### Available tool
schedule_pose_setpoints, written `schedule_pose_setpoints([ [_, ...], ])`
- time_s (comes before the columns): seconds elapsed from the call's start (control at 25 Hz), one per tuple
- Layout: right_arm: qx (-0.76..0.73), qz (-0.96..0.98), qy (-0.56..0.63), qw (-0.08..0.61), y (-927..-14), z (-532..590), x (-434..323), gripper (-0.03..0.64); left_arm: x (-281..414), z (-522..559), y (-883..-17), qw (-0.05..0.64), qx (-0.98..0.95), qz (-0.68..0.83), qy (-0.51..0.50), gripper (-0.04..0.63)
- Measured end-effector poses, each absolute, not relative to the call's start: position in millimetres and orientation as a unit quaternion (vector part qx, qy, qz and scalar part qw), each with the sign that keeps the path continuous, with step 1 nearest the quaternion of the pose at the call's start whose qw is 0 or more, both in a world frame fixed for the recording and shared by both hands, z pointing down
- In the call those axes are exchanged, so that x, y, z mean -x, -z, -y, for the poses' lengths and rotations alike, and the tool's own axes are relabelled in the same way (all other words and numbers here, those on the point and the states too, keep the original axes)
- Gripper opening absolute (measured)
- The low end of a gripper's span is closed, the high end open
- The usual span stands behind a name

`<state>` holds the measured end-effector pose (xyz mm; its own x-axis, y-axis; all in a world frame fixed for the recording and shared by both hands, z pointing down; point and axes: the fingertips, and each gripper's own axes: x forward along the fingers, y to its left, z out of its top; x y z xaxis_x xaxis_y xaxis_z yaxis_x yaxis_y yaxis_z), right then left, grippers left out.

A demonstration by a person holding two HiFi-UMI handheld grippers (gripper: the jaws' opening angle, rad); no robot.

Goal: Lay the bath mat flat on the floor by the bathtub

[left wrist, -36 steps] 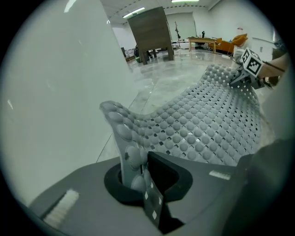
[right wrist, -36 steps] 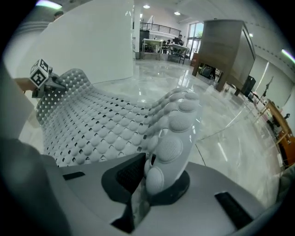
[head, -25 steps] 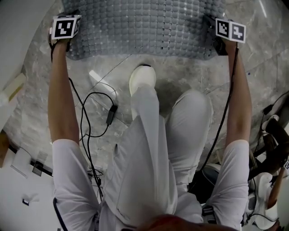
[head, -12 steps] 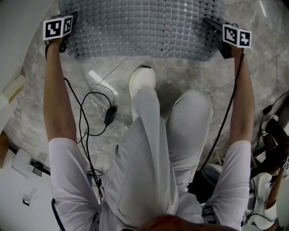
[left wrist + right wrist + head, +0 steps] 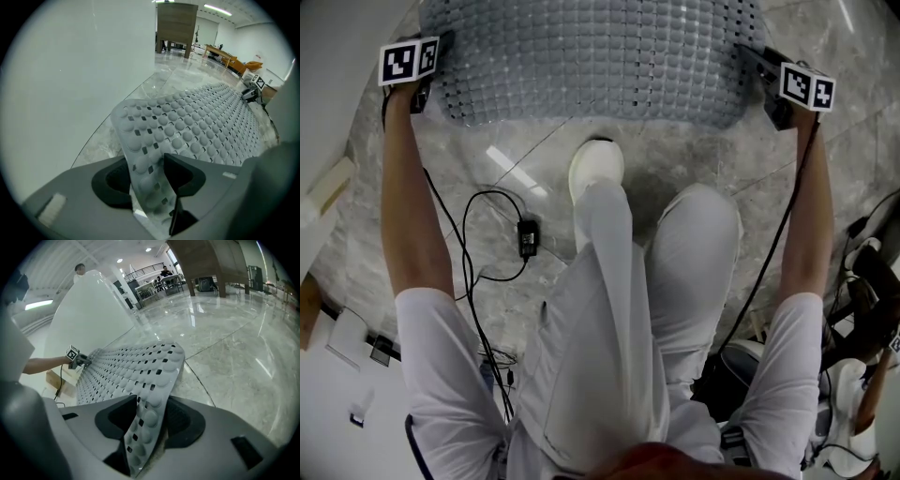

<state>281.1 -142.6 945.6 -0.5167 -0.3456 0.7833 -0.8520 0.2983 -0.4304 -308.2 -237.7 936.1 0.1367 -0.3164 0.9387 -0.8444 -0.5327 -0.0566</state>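
The grey studded bath mat (image 5: 591, 56) lies spread on the marble floor beside the white bathtub (image 5: 70, 70). My left gripper (image 5: 427, 92) is at its near left corner and my right gripper (image 5: 761, 82) at its near right corner. In the left gripper view that corner of the mat (image 5: 154, 140) curls up between the opening jaws of the left gripper (image 5: 147, 176), with a gap beside it. In the right gripper view the mat corner (image 5: 150, 380) stands loosely between the opening jaws of the right gripper (image 5: 150, 420). Neither pair of pads presses on the mat.
My white shoe (image 5: 596, 164) stands just behind the mat's near edge. A black cable with an adapter (image 5: 528, 236) loops over the floor at the left. Boxes and papers (image 5: 342, 337) lie at the lower left, dark gear (image 5: 862, 281) at the right.
Both grippers have slid outward, the left to the left and the right to the right. Their jaws have let go of the mat corners, and the near edge now lies lower.
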Motion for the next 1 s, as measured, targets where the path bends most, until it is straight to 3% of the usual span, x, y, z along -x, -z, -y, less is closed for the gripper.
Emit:
schedule_pose_setpoints([
  [0.28,-0.422,0.735,-0.423,0.32,-947,135,-308,0.158,313,236,-927,0.254,-0.718,0.408,-0.504,0.213],
  [0.48,-0.442,0.73,-0.422,0.306,-949,131,-315,0.158,321,235,-922,0.274,-0.722,0.418,-0.478,0.236],
  [0.72,-0.459,0.726,-0.412,0.303,-949,132,-315,0.158,354,225,-912,0.257,-0.708,0.431,-0.496,0.227],
  [1.0,-0.624,0.679,-0.297,0.249,-909,132,-317,0.13,337,208,-879,0.222,-0.72,0.469,-0.461,0.173],
])
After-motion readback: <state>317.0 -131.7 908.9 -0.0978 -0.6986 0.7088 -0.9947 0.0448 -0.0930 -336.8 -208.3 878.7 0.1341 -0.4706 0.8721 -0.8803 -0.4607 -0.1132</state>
